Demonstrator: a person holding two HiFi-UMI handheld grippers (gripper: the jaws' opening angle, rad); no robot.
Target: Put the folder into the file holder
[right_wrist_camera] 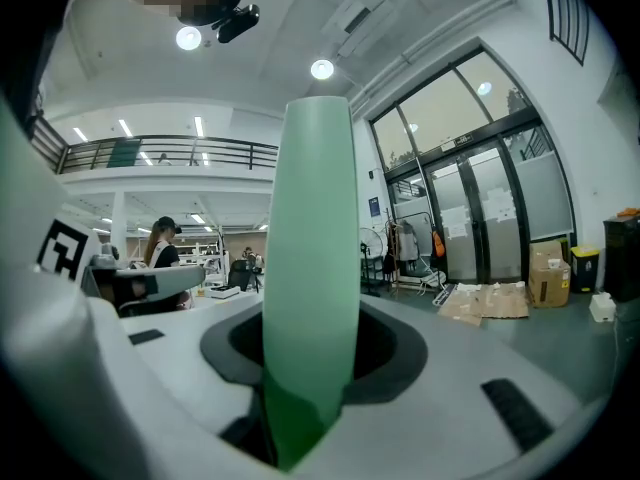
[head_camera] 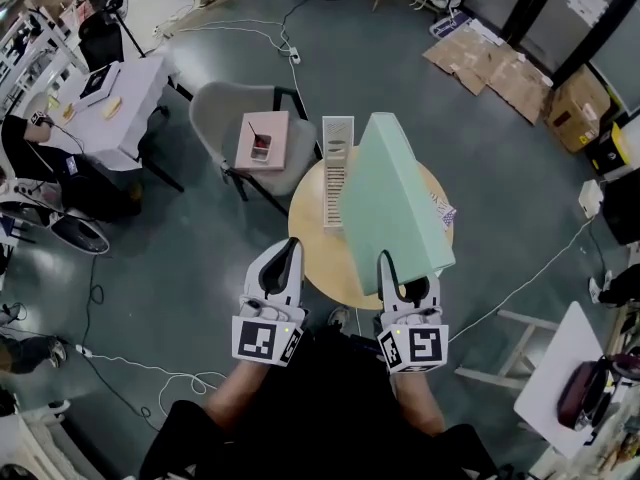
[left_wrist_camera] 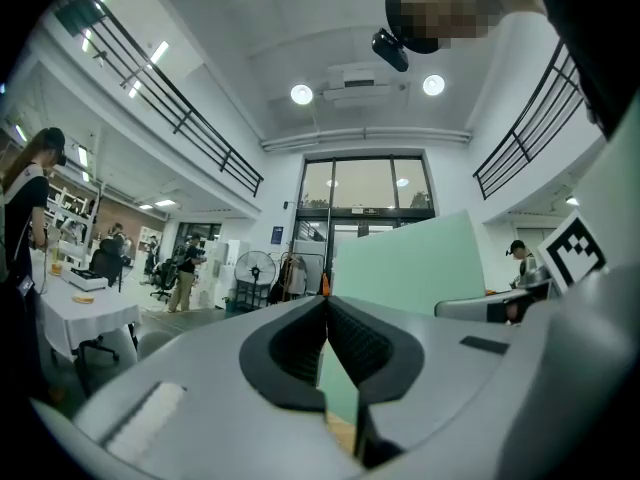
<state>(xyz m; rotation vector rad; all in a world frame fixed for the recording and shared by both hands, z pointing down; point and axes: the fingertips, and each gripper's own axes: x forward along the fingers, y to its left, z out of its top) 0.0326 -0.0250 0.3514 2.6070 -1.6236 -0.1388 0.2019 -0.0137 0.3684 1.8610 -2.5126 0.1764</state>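
1. Both grippers sit closest, low in the head view; the left gripper (head_camera: 288, 253) has its jaws pressed together with nothing between them.
2. The right gripper (head_camera: 386, 266) pinches the lower edge of the green folder (head_camera: 392, 193).
3. The folder stands raised over the round table (head_camera: 335, 268), just right of the white file holder (head_camera: 336, 168), not inside it.
4. A pink box (head_camera: 262, 140) lies on a grey chair (head_camera: 215, 108) beyond the table.
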